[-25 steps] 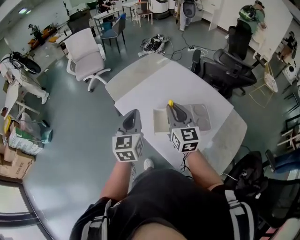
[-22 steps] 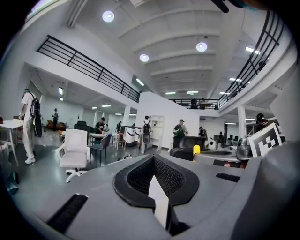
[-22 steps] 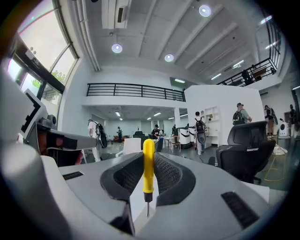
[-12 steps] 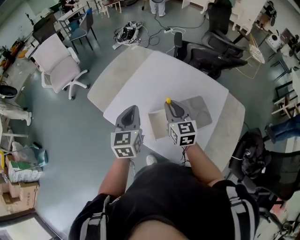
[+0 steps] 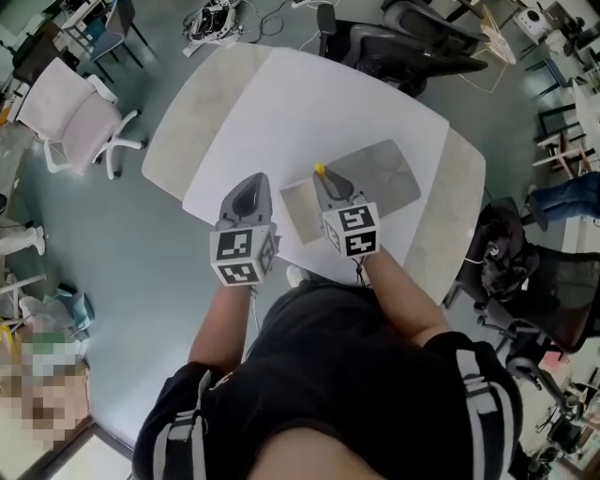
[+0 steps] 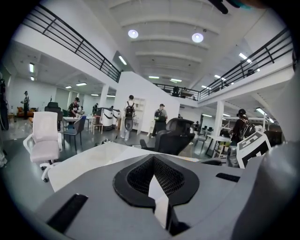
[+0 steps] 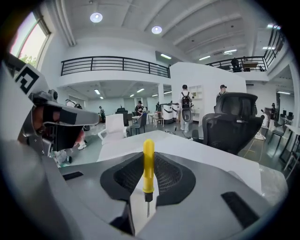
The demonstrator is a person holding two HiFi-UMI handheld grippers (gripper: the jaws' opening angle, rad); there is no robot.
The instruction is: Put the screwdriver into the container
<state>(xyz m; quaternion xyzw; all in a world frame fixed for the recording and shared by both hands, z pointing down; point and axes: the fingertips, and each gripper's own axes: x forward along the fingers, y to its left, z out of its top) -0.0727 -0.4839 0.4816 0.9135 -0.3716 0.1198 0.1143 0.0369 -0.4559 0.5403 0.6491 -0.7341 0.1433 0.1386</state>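
A small screwdriver with a yellow handle (image 7: 148, 161) stands between the jaws of my right gripper (image 7: 148, 180), handle away from the camera and thin metal tip towards it. In the head view its yellow end (image 5: 320, 171) sticks out past the right gripper (image 5: 325, 181), which hovers at the right edge of a shallow beige open box (image 5: 292, 208) on the white table (image 5: 281, 103). My left gripper (image 5: 251, 182) is held level just left of the box, jaws together with nothing in them (image 6: 154, 180).
A grey mat (image 5: 380, 173) lies on the table right of the box. Black office chairs (image 5: 422, 28) stand at the far side and at the right (image 5: 525, 272). A white chair (image 5: 70, 117) is off to the left. People stand in the background hall.
The head camera has tilted, so the table sits higher and further left in view. Both grippers hold about the same places near the box, and the right one still holds the screwdriver.
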